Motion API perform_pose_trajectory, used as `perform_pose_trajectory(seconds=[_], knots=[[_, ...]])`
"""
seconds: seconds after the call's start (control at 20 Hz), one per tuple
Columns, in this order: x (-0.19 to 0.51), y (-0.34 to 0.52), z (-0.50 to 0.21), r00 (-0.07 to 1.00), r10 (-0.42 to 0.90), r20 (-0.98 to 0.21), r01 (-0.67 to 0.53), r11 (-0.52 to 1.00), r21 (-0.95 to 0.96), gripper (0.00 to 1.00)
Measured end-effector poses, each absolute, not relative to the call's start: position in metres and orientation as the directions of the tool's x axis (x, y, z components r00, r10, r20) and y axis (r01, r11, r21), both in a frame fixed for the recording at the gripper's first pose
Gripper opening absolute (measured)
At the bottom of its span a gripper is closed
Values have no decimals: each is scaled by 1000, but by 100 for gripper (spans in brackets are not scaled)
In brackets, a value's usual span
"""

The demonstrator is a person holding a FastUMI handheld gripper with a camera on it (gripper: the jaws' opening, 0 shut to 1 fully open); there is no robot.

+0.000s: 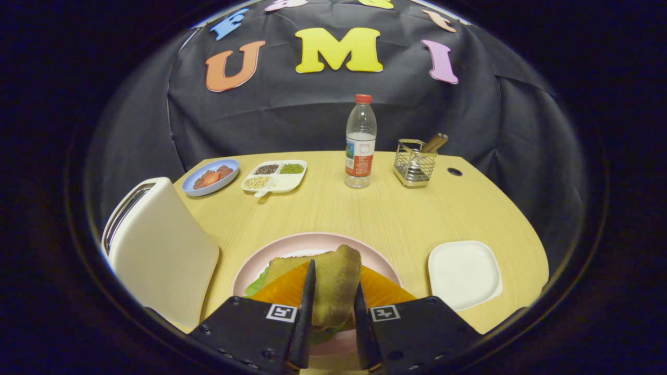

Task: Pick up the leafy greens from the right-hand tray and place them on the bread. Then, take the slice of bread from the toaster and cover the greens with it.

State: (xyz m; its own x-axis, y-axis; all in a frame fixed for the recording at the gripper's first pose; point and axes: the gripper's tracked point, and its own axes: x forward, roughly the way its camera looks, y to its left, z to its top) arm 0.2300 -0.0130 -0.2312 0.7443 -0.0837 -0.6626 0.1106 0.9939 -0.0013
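gripper (333, 291): clenched on bread slice (336, 284), over pink plate (292, 247) with greens (256, 285)
toaster (156, 250): beside plate
white tray (464, 273): other side
beyond: one bottle (360, 143), one wire caddy (415, 162), two dishes

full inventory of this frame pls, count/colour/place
bread slice: 1, brown, between the gripper fingers, over the pink plate
leafy greens: green, on the plate under the stack
pink plate: 1, just ahead of the fingers
toaster: 1, cream, left of the plate
white tray: 1, right of the plate
blue dish: 1, far left
divided dish: 1, white, beside the blue dish
bottle: 1, clear, red cap, far centre
wire basket: 1, metal, right of the bottle
table: 1, light wood
gripper: 1, shut on the bread slice
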Motion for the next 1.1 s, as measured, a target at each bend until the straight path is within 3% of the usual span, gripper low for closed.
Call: perform_pose_trajectory(seconds=[0.05,0.3,0.45,0.6,1.1], knots=[[230,-18,-229,745,-90,-661,122,993,3,36],[222,-42,-238,718,-128,-684,158,987,-19,75],[212,-54,-232,724,-133,-677,168,986,-14,75],[201,-58,-218,756,-116,-645,159,987,8,94],[142,-56,-152,851,-144,-505,159,987,-14,97]])
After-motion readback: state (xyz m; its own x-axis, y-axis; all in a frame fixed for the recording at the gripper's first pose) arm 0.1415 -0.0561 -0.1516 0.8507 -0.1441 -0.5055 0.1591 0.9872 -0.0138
